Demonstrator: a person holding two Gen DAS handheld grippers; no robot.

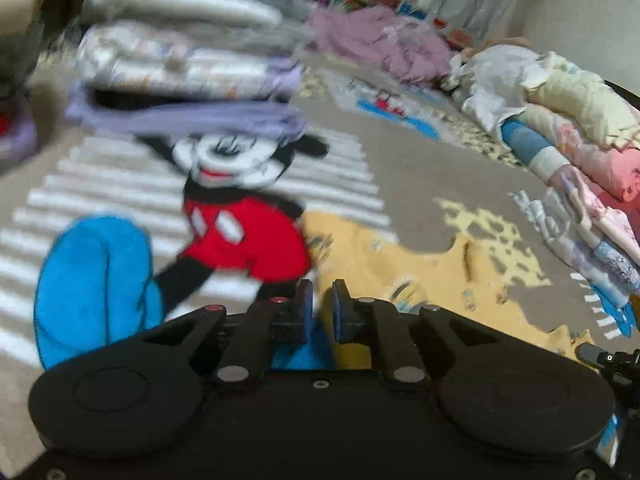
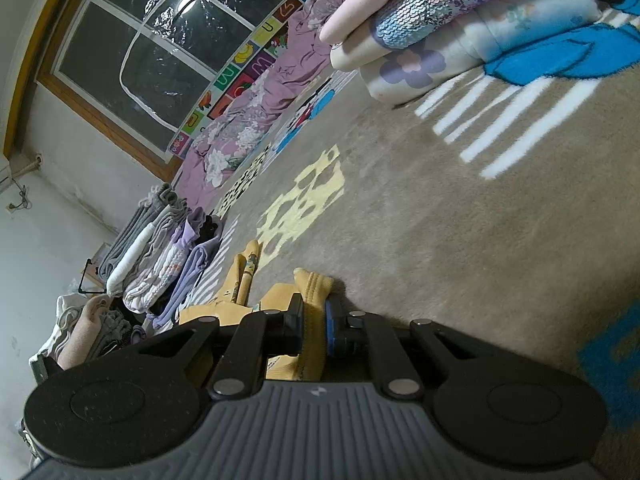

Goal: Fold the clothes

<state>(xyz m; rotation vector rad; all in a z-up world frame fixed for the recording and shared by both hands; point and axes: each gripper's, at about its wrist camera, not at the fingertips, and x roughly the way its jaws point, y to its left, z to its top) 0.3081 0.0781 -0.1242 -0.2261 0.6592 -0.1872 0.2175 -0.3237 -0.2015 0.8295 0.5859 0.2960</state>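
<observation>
A yellow garment (image 1: 420, 276) with small prints lies flat on the grey carpet (image 1: 420, 168), right of the cartoon mouse figure. My left gripper (image 1: 322, 300) hovers low over the garment's left edge. Its blue pads stand a narrow gap apart and only carpet shows between them; the view is blurred. In the right wrist view my right gripper (image 2: 314, 312) is shut on the yellow garment (image 2: 316, 284), pinching a ribbed edge that sticks up between the pads. The rest of the garment trails away to the left, bunched behind the fingers.
A stack of folded clothes (image 1: 180, 56) stands at the far left of the carpet, seen also as a stack (image 2: 160, 264). A row of folded pastel clothes (image 1: 580, 152) lines the right side. Purple bedding (image 2: 260, 112) lies below a dark window (image 2: 152, 52).
</observation>
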